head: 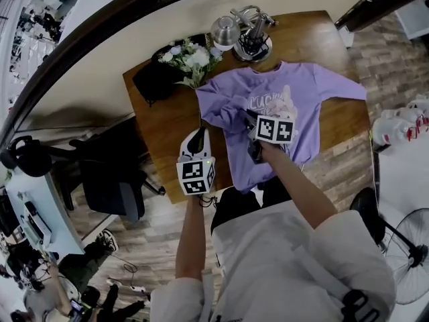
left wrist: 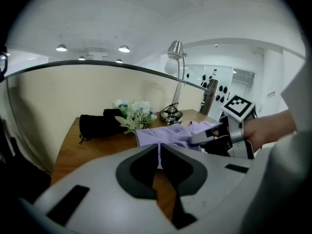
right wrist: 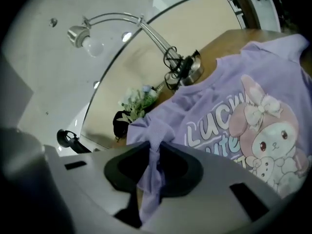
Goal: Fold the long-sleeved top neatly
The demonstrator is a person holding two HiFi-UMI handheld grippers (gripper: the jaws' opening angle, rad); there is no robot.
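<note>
The purple top (head: 305, 96) lay face up on the table (head: 157, 133), barely begun. My right gripper (right wrist: 154, 165) clenched its 9 o'clock sleeve (head: 218, 106), drawn inward; my left gripper (left wrist: 159, 162) hung closed and empty. The 3 o'clock sleeve (head: 343, 89) and body folds remained, I judged.

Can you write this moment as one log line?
left tool: shut on purple top | right tool: shut on bunched purple top fabric | purple top: print up on wooden table

The right gripper (right wrist: 154, 162) pinches a bunched bit of the purple top (right wrist: 214, 91). Far ahead of it stand a lamp (right wrist: 92, 44) and white flowers (right wrist: 138, 101).
</note>
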